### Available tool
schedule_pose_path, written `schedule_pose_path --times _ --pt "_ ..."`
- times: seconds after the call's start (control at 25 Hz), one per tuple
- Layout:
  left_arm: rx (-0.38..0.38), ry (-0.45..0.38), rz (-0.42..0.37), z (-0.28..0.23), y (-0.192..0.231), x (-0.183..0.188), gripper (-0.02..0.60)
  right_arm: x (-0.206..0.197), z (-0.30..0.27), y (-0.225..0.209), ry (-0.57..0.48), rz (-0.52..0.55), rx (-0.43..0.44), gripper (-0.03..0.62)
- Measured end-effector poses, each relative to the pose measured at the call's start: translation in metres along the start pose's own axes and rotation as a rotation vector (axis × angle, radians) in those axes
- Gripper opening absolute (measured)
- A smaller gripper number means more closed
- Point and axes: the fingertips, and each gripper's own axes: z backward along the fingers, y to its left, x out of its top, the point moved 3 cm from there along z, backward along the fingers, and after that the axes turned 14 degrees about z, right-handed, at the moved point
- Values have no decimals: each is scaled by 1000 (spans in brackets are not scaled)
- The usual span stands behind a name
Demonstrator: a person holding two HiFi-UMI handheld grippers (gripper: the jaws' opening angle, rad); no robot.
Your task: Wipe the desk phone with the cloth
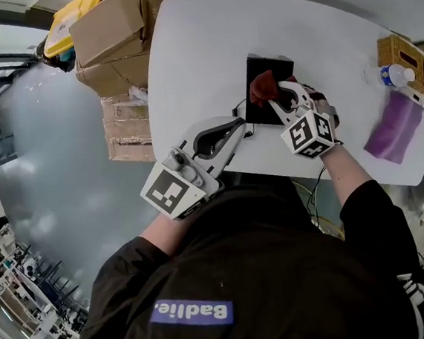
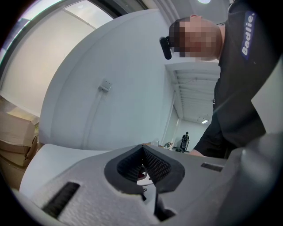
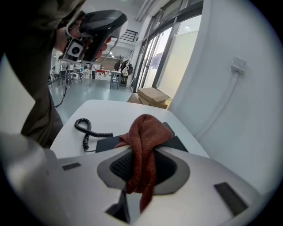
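Observation:
The black desk phone (image 1: 282, 66) lies on the white table (image 1: 194, 62), and its coiled cord (image 1: 247, 129) trails toward the near edge. My right gripper (image 1: 282, 91) is shut on a rust-red cloth (image 1: 262, 87) that rests on the phone's left part. In the right gripper view the cloth (image 3: 143, 132) hangs bunched between the jaws of the right gripper (image 3: 143, 154), over the phone (image 3: 179, 143), with the cord (image 3: 86, 129) to the left. My left gripper (image 1: 239, 126) hovers near the table's front edge. Its pads (image 2: 154, 165) meet with nothing visible between them.
Cardboard boxes (image 1: 109, 33) are stacked off the table's left end, with more boxes (image 1: 126, 128) below. At the right end stand a wicker basket (image 1: 406, 57) and a bottle (image 1: 395, 74), and a purple cloth (image 1: 394, 129) lies there. A person's dark torso fills the foreground.

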Motion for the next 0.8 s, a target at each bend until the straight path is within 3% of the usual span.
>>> schedule_pose_path --times 0.48,0.64,0.8 --pt "-85 46 -24 51 -35 -27 9 -2 8 99 108 -75 14 89" --pt "-107 36 -45 62 -46 -24 9 3 19 103 122 -87 -4 89" --pt "-128 0 -74 56 -52 -10 9 6 31 77 117 -73 -41 89"
